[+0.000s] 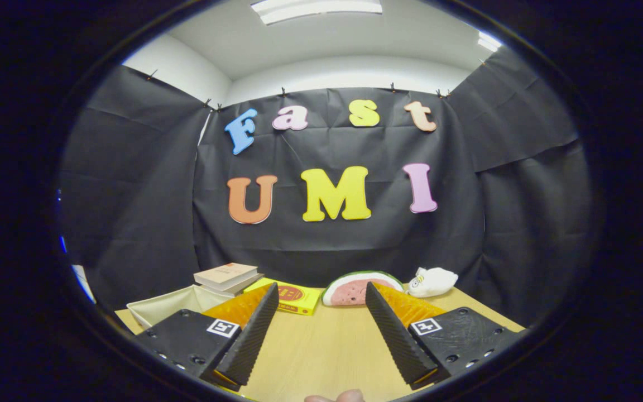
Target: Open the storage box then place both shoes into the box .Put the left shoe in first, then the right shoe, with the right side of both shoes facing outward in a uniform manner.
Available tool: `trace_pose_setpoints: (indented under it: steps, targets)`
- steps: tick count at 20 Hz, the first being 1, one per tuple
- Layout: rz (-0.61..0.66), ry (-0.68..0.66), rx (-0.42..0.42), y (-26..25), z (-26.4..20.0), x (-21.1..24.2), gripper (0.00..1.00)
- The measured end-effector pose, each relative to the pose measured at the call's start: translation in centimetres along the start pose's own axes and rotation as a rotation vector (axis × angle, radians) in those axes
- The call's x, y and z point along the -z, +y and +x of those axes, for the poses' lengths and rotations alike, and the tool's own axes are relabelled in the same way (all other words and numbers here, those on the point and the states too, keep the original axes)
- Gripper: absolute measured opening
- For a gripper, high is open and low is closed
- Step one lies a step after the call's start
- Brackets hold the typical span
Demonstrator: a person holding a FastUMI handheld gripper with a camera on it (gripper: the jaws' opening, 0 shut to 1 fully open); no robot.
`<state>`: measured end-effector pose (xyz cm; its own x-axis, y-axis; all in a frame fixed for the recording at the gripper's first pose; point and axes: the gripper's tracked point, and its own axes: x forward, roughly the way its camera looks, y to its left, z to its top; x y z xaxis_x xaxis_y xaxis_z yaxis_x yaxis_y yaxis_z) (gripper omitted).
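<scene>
My gripper (pixel 321 304) is open, its two fingers spread wide above a light wooden table (pixel 321 346) with nothing between them. It points level toward the black cloth wall at the back. A fingertip of the person's hand (pixel 335 397) peeks in below the fingers.
At the table's far edge lie a yellow box (pixel 293 298), a watermelon-slice toy (pixel 355 289) and a white plush toy (pixel 432 281). Two stacked books (pixel 226 277) rest beyond the left finger, beside a cream fabric tray (pixel 173 304).
</scene>
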<state>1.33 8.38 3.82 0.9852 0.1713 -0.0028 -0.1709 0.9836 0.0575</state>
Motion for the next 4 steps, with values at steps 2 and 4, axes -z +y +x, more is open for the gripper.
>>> trace_pose_setpoints:
  steps: [2,4]
  targets:
    - [-0.003,-0.009,0.014,-1.1,0.0,-0.3,0.95]
    - [-0.013,-0.045,0.039,-2.3,-0.3,-1.3,0.95]
